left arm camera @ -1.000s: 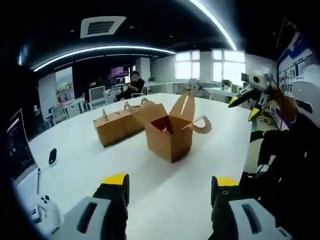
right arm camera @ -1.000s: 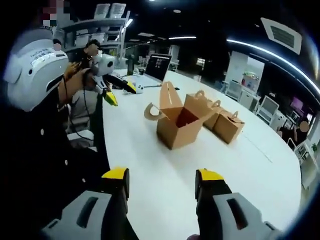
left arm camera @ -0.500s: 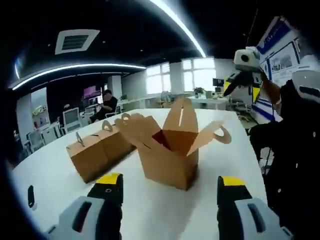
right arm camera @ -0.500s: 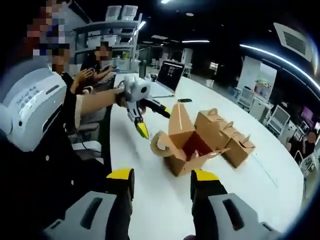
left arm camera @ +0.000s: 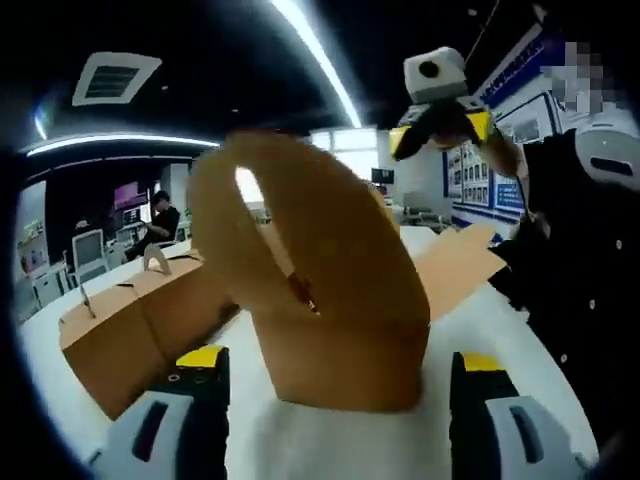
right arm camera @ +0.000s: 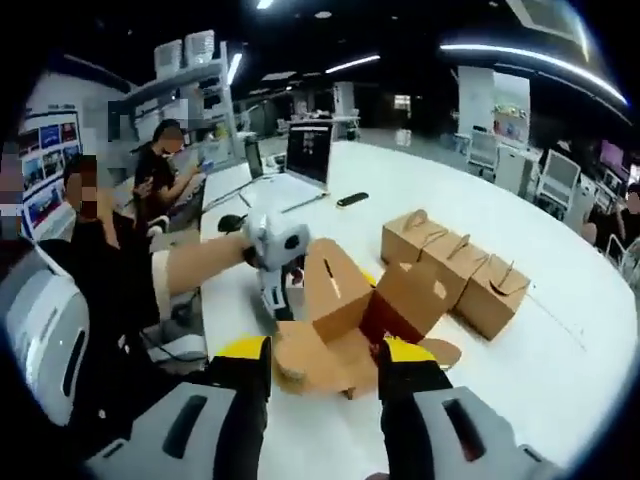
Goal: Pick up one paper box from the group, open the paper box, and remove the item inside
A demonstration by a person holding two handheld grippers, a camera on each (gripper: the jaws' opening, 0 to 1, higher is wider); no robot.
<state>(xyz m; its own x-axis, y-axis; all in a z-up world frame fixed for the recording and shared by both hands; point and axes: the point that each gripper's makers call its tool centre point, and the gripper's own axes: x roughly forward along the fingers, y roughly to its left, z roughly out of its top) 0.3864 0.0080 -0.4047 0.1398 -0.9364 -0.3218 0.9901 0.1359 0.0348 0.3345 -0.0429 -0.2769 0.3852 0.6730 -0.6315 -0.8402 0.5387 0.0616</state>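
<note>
On the white table (right arm camera: 560,330), an open box (right arm camera: 365,315) with flaps spread stands beside a row of closed boxes (right arm camera: 455,265); a laptop (right arm camera: 308,155) and seated people lie beyond, with bare tabletop to the far side. Left gripper (left arm camera: 340,365), jaws wide and holding nothing, sits close against the open box, a curved flap (left arm camera: 300,230) blocking its view. Right gripper (right arm camera: 320,352), jaws apart and holding nothing, hovers above

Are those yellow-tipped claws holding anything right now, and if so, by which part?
Nothing is held. The left gripper is open before the open paper box; the right gripper is open above it, not clamping any flap.
</note>
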